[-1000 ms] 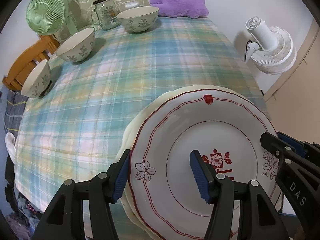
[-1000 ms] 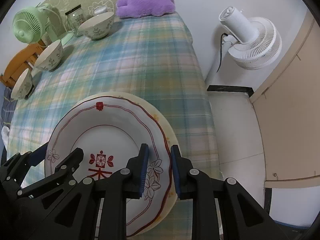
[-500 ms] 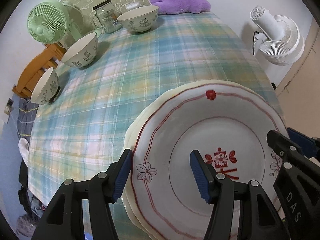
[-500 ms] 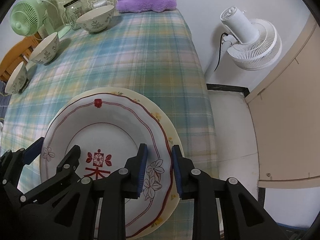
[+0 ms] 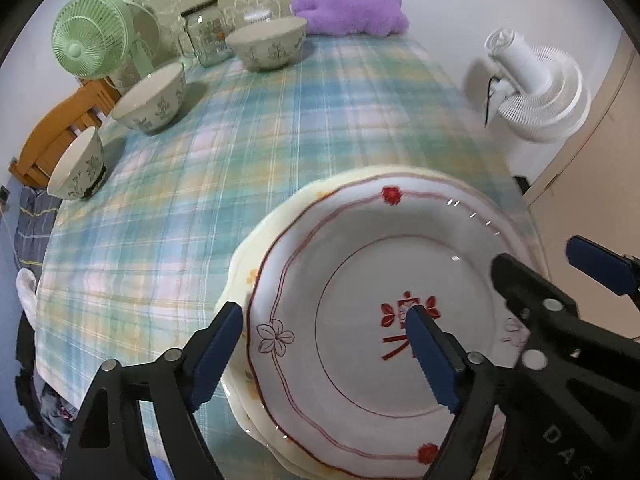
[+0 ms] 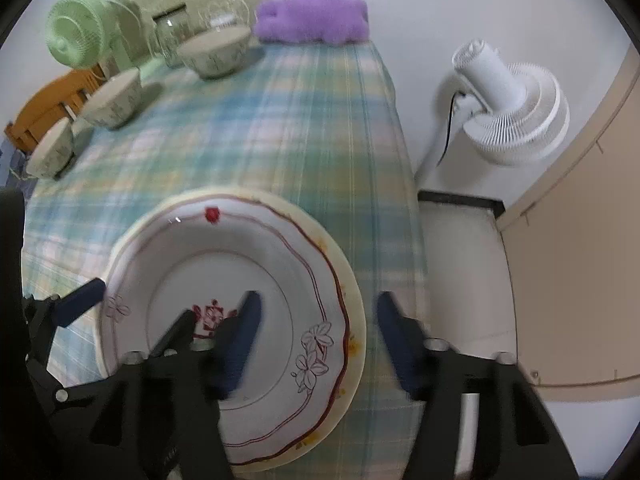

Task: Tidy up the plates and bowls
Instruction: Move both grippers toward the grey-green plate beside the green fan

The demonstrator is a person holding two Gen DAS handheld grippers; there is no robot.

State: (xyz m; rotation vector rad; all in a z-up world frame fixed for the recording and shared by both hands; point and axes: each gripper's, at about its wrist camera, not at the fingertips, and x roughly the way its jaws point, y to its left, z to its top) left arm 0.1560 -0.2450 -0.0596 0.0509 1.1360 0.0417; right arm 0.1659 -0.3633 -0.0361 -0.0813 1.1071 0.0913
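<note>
A white plate with red trim (image 5: 360, 264) (image 6: 256, 264) lies on top of a cream plate (image 5: 256, 240) (image 6: 352, 304) at the near right corner of the plaid table. My left gripper (image 5: 320, 354) is open, its jaws astride the stack's left rim. My right gripper (image 6: 316, 332) is open, its jaws astride the right rim, touching nothing. Three floral bowls (image 5: 266, 42) (image 5: 152, 96) (image 5: 78, 168) stand apart along the far left of the table.
A green fan (image 5: 92, 36), a glass jar (image 5: 206, 30) and a purple plush (image 5: 348, 10) sit at the table's far end. A white fan (image 6: 508, 108) stands on the floor to the right. A wooden chair (image 5: 52, 128) is at the left edge.
My right gripper has opened and let go of the plates' right rim. Both grippers have pulled back a little; the stack rests on the table.
</note>
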